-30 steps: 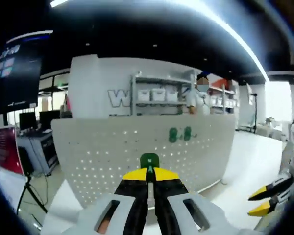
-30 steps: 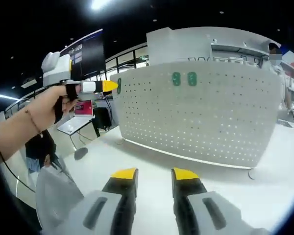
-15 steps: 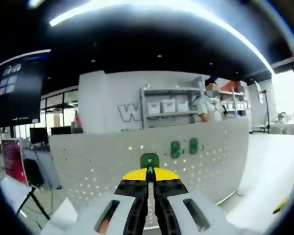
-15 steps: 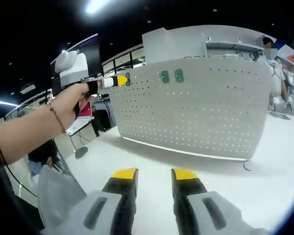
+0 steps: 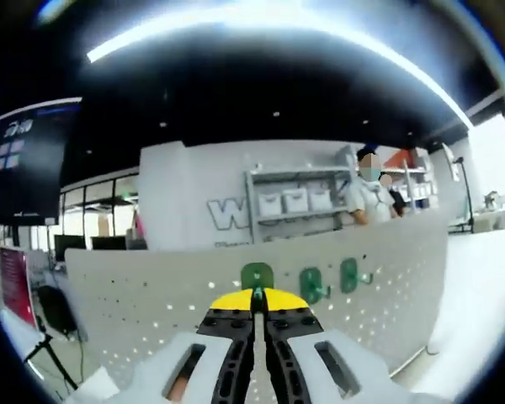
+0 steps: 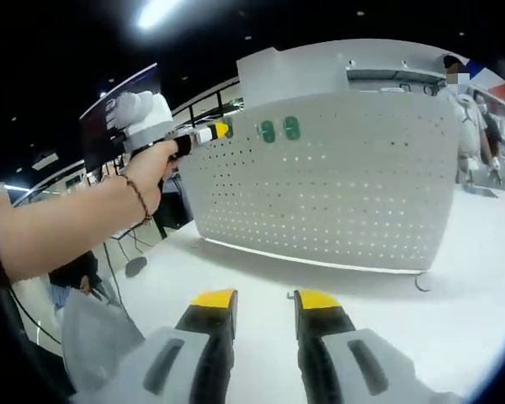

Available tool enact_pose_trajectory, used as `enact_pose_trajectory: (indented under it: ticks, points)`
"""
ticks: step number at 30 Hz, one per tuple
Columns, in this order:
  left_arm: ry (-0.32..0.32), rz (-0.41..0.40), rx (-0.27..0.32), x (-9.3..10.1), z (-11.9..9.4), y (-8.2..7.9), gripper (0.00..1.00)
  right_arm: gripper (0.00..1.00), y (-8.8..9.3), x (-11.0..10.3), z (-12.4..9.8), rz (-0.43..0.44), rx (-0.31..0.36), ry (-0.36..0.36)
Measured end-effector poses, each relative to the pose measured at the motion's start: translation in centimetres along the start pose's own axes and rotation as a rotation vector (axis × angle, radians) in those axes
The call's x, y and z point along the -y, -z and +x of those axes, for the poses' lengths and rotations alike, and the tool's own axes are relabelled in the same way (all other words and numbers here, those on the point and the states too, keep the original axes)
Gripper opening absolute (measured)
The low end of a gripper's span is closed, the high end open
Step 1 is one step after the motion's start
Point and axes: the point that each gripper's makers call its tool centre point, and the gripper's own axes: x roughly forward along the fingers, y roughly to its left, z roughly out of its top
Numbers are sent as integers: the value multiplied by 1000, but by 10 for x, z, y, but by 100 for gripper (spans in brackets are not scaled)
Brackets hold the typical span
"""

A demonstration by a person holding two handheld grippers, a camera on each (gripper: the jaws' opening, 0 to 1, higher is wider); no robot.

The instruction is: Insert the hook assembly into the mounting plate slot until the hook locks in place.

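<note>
— Closer now: the left gripper (image 6: 221,130) has carried its green hook (image 5: 257,275) nearer the white pegboard (image 6: 345,194), almost beside the two green hooks (image 6: 279,130) mounted there.

— Grip?

— Jaws pinched on the hook; a hand (image 6: 156,164) holds it raised. The right gripper (image 6: 265,300) hangs low, jaws apart, empty.

The pegboard (image 6: 337,185) is white, dotted with rows of small holes. Two green hooks (image 6: 279,130) sit on it, and a third green hook (image 5: 257,276) shows between yellow-tipped black fingers (image 5: 236,301). The tabletop (image 6: 454,303) is white.
</note>
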Motion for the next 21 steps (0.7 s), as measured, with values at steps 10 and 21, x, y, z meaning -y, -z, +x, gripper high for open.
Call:
enact_pose_trajectory:
  ticks: [10, 21]
  points:
    - [-34, 3, 40, 3, 17, 2, 1, 24, 5, 13, 6, 15, -21, 6]
    - [-46, -33, 57, 3, 29, 14, 1, 24, 10, 19, 8, 29, -44, 10]
